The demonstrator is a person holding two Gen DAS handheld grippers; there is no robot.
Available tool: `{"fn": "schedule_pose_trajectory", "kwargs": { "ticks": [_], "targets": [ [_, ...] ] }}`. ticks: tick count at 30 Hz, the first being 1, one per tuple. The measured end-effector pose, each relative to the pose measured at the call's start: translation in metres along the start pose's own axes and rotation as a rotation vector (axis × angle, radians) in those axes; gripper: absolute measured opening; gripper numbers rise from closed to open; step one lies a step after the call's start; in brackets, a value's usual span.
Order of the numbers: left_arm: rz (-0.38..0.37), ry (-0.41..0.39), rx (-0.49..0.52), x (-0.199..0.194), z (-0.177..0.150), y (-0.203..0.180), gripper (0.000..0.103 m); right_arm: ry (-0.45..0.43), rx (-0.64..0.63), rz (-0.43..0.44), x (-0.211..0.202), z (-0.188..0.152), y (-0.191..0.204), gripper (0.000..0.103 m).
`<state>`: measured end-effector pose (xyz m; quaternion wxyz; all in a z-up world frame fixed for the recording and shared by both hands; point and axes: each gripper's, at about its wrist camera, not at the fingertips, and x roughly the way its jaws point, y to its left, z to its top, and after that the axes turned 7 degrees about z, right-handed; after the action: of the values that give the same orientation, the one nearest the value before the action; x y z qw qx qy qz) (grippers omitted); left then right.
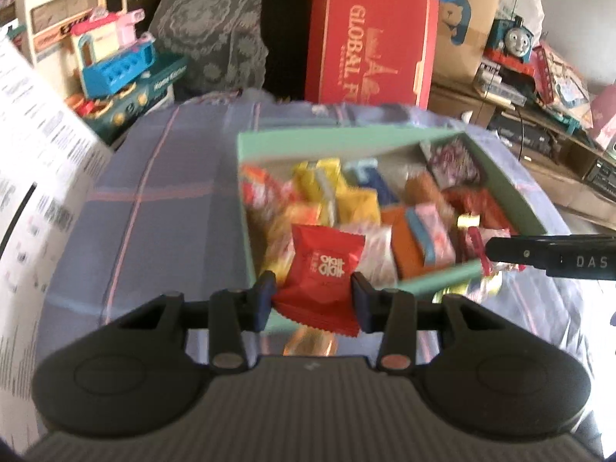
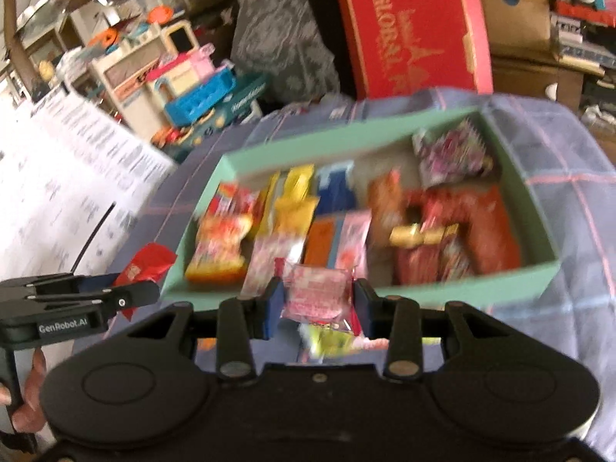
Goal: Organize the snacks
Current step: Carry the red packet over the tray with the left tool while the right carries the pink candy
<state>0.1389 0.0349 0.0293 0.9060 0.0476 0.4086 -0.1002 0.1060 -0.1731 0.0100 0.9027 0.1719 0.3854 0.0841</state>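
Left tongs (image 1: 313,294) clamped on red packet (image 1: 325,269), right tongs (image 2: 316,302) clamped on pink packet (image 2: 317,294), green box (image 2: 454,288) of snacks beyond

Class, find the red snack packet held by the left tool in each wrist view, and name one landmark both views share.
Left wrist view: red snack packet sits bottom centre, pinched in the left tool.
Right wrist view: the packet shows at far left, beside the box.
Shared landmark: the green snack box.
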Motion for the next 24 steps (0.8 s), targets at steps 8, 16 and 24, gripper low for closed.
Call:
{"fn": "schedule_pose_trajectory", "kwargs": {
  "ticks": [8,16,24],
  "targets": [
    [-0.035,0.003,0.018,0.053,0.066,-0.035,0.041,-0.039,0.035,-0.031,0.027,0.063,-0.032,0.039],
    [-0.046,0.032,0.052,0.109,0.106,-0.07,0.041,-0.042,0.103,-0.035,0.071,0.109,-0.067,0.039],
    [-0.064,0.058,0.072,0.152,0.127,-0.092,0.041,-0.029,0.14,-0.035,0.101,0.126,-0.092,0.039]
  ]
}}
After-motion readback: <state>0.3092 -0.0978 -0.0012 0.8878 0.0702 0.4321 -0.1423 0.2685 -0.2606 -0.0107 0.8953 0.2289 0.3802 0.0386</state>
